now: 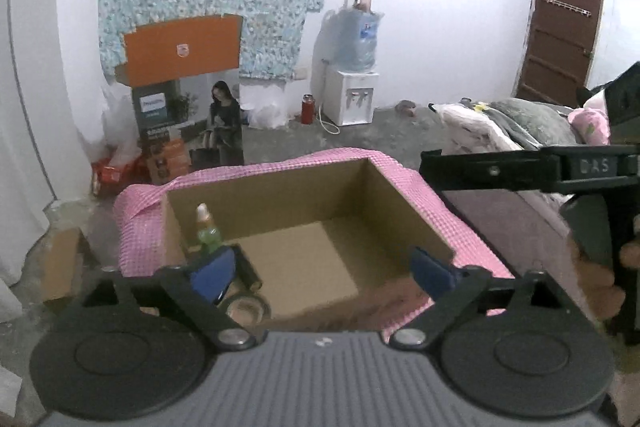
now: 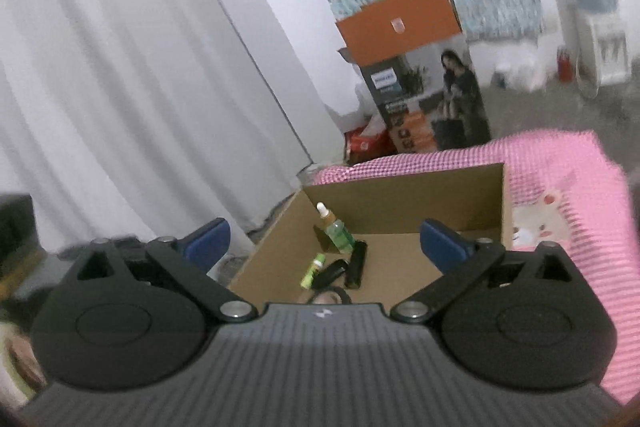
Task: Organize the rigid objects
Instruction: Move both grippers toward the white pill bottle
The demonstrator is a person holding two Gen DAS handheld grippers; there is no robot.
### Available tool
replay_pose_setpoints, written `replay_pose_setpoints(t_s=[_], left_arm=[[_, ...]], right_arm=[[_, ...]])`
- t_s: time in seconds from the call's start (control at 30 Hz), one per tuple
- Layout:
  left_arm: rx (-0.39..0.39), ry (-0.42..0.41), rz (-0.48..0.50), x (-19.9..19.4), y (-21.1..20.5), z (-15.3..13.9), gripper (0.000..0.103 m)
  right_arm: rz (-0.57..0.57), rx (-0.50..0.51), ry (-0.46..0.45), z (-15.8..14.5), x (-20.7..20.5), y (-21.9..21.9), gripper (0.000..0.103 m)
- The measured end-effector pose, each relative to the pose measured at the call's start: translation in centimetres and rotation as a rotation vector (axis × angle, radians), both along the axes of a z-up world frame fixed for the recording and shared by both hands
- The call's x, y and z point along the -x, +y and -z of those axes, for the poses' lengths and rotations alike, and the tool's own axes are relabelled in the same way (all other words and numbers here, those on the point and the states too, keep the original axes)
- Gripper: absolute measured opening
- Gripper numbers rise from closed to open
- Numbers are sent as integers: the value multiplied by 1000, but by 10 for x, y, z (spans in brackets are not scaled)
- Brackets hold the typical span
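Home bedroom: bed (image 1: pixel 520 123), water dispenser (image 1: pixel 354 95).

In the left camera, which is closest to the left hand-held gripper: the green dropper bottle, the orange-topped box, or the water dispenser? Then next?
1. Green dropper bottle, inside the cardboard box, left corner.
2. Orange-topped box, on the floor beyond.
3. Water dispenser, against the back wall.

Colours I see around my box

My fingers (image 1: pixel 212 273) have blue pads on black arms. The box (image 1: pixel 400 203) is plain brown and sits on a cloth (image 1: pixel 136 227) with little pink and white checks. Inside are a green bottle (image 2: pixel 339 235) with a white tip, a small bright green tube (image 2: pixel 313 270), and two black sticks (image 2: pixel 356 264). The far door (image 1: pixel 560 27) is dark brown.
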State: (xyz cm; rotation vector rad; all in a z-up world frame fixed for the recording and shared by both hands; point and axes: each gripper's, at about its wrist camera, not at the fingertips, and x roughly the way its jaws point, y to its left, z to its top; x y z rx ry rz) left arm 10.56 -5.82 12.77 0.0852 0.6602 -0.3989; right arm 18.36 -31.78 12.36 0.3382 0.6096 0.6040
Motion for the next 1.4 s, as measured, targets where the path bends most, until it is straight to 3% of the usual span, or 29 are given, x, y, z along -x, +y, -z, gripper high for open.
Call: replay_pose_setpoints(t_s=[0.2, 0.33, 0.43, 0.6, 0.87, 1.1, 1.17, 1.3, 1.4], left_arm=[[48, 52, -86, 26, 45, 23, 103], [78, 72, -120, 30, 69, 42, 103], [89, 86, -150, 28, 81, 57, 103], [65, 82, -220, 24, 93, 80, 103], [109, 129, -195, 7, 103, 118, 103], [62, 85, -227, -1, 104, 140, 103], [69, 61, -221, -1, 103, 141, 101], [56, 11, -194, -2, 98, 138, 96], [50, -4, -184, -5, 95, 138, 84]], right_arm=[[-131, 156, -65, -11, 59, 29, 102], [-135, 374, -118, -10, 82, 63, 102], [-152, 448, -144, -8, 93, 84, 102], [-185, 396, -111, -4, 93, 104, 102], [-126, 266, -103, 37, 80, 132, 102], [-131, 80, 71, 82, 52, 164, 102], [-157, 28, 116, 94, 45, 172, 102], [-183, 38, 114, 100, 41, 186, 101], [-197, 42, 108, 100, 37, 192, 99]])
